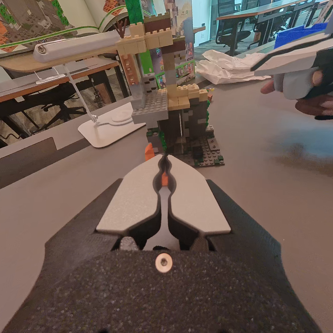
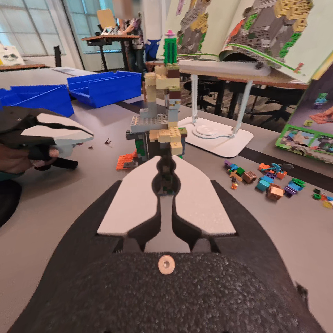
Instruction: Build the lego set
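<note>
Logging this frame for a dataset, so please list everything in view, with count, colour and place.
Lego tower: one, grey, tan, green; table centre.
Orange plate: one, at the tower's foot.
Loose pieces: many, mixed colours; table, right wrist view's right.
Instruction book: one, open, on white stand.
Set box: one, green-edged, behind the pieces.
Blue bins: two, far side.
Crumpled paper: white, behind tower.
Left gripper: white fingers, together.
Right gripper: white fingers, narrowly apart, empty.

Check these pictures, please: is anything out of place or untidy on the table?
Two small dark brown twig-shaped pieces lie alone on the grey table, far from the heap of colourful loose bricks. Crumpled white paper is left behind the tall brick tower.
</note>
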### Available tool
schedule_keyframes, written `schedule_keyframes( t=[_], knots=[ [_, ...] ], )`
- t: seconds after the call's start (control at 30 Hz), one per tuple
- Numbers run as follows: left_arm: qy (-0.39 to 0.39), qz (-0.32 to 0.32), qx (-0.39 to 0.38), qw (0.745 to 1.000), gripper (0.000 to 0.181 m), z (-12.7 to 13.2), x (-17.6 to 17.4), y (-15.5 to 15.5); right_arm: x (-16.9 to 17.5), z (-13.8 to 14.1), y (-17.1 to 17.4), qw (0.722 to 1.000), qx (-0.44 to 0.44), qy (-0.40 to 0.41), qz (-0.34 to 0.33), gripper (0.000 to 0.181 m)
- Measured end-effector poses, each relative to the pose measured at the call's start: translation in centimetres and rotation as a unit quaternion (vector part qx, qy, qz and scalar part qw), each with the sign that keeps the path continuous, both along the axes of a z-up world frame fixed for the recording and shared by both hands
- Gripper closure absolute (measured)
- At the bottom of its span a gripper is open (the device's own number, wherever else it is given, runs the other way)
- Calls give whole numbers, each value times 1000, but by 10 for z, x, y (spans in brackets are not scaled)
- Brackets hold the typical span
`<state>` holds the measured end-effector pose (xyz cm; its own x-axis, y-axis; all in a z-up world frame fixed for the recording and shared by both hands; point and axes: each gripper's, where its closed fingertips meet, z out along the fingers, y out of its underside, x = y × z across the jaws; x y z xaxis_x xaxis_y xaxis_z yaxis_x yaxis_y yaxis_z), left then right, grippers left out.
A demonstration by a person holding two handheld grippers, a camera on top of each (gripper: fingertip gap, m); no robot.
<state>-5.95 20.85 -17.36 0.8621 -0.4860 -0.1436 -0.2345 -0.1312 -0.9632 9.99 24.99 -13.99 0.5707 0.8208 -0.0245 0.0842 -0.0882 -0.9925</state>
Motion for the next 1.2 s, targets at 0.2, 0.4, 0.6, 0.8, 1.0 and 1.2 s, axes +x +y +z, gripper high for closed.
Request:
schedule_keyframes(
  t=[0.2, 0.4, 0.6, 0.8, 1.0, 1.2],
  knots=[
    [7, 14, 18, 1000, 181, 8, -7, 0, 18, -4, 0, 999, -2, 33, -24, 181],
    [10, 60, 43, 997, 181, 47, -48, -6, 23, -10, -4, 998, -26, 54, -15, 181],
    [-45, 145, 73, 986, 181, 89, -114, -42, 15, -11, -9, 998, -24, 52, 4, 181],
    [-81, 173, 40, 981, 121, 65, -130, -69, 7, -9, -16, 999, 1, 36, 18, 181],
    [-57, 178, 33, 982, 162, 31, -113, -76, 5, -4, -21, 999, 24, 33, 21, 181],
    [-49, 174, 52, 982, 181, 30, -103, -76, 9, 6, -21, 998, 37, 49, 11, 181]
  ],
)
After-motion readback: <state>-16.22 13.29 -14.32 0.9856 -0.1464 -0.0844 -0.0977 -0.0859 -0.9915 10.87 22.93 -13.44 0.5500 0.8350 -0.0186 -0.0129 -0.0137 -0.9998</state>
